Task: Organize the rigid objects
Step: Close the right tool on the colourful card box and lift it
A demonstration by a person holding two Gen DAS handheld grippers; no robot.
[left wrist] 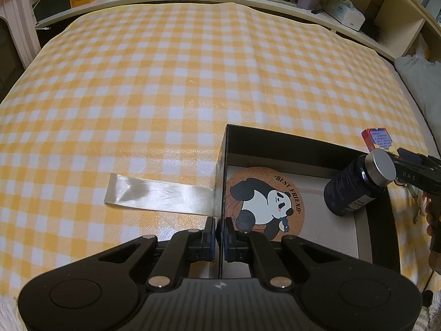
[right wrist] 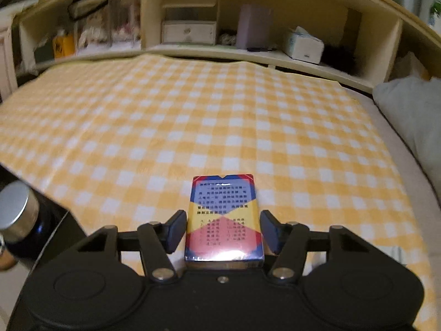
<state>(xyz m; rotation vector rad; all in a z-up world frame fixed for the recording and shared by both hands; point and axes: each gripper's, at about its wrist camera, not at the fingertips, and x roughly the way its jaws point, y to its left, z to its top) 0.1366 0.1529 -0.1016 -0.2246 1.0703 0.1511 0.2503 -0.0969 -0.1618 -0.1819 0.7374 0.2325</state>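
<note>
A black open box sits on the yellow checked cloth. Inside lie a round cork panda coaster and a dark bottle with a silver cap, which also shows at the left edge of the right wrist view. My left gripper is shut on the box's left wall. My right gripper stands open around a colourful card pack lying on the cloth; its pads sit close beside the pack. The pack also shows beyond the box.
A shiny satin ribbon strip lies left of the box. A cream shelf with boxes, a tissue pack and containers runs along the far edge. A grey pillow lies at the right.
</note>
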